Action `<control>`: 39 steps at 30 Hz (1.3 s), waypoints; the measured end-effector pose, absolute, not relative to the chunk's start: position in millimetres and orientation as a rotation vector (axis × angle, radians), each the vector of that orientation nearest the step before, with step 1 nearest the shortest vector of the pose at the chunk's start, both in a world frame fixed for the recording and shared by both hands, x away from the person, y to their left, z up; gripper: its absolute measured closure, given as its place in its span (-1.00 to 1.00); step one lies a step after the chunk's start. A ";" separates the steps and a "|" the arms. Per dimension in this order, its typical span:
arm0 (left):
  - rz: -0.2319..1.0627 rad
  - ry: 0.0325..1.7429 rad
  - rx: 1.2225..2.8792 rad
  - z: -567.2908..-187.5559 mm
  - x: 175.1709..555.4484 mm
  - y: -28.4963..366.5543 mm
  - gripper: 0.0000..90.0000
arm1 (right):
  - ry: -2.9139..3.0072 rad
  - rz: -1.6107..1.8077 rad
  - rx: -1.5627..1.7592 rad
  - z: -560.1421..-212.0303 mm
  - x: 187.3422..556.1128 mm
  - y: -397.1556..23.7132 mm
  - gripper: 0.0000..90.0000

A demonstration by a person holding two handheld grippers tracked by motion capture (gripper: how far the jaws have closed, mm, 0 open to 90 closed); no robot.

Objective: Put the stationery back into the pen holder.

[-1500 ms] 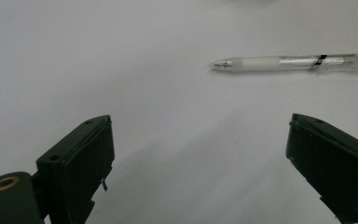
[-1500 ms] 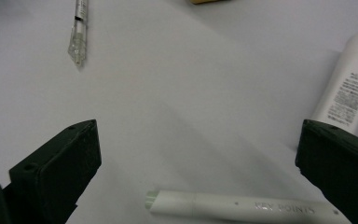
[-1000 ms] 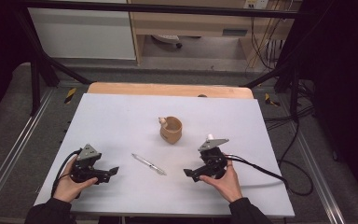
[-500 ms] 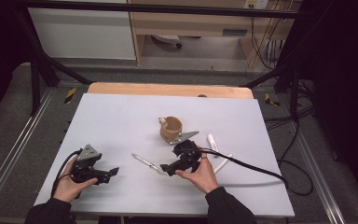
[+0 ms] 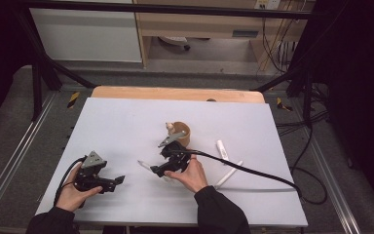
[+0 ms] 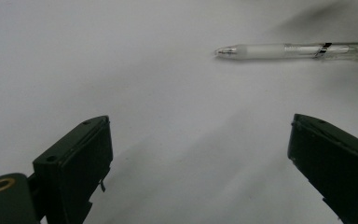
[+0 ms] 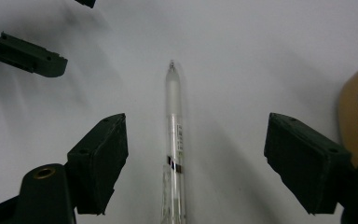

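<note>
Two grippers are at work near the person's edge of the white table [image 5: 126, 117]. The left gripper [image 5: 112, 181] rests at the near left with its jaws spread wide and nothing between them; in the left gripper view the clear pen [image 6: 289, 50] lies ahead of it, well apart. The right gripper [image 5: 159, 171] sits farther in, at mid-table, with the pen [image 7: 175, 140] running lengthwise straight down the gap between its jaws. Those jaws have just been closing, yet both pads stand clear of the barrel, so nothing is pinched yet.

By my reading, the step in hand is the pick-up of the pen: alignment is done and the grasp is not. The next move calls for bringing the jaws in evenly onto the barrel near its black band, low enough to catch a thin round thing that could roll aside on the smooth top.

Just beyond the right gripper stands a brown cup [image 5: 181, 132], upright, touching nothing that I can make out. Something pale shows at its rim, though the high view is too coarse to say what it holds. Two white stick-like items [image 5: 222, 149] lie to its right.
</note>
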State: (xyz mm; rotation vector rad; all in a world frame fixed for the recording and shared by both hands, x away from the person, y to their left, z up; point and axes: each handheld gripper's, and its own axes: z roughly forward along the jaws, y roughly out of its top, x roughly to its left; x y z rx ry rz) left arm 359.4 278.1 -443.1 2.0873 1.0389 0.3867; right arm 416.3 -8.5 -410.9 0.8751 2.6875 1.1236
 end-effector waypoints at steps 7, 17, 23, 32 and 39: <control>0.384 1.039 2.083 -443.1 359.4 278.4 -0.85 | 2.711 1.128 0.850 -411.4 423.3 11.2 -0.21; 0.382 1.039 2.084 -443.2 359.6 278.9 -0.85 | 2.748 1.104 0.816 -420.8 429.9 34.2 0.15; 0.381 1.039 2.085 -443.4 359.6 278.8 -0.85 | 2.774 1.082 0.808 -426.2 432.8 42.9 0.36; 0.380 1.039 2.083 -443.3 359.4 279.1 -0.85 | 2.810 1.009 0.815 -435.1 437.8 43.1 0.59; 0.379 1.037 2.084 -443.4 359.3 279.0 -0.85 | 2.817 0.991 0.820 -438.7 437.3 43.9 0.69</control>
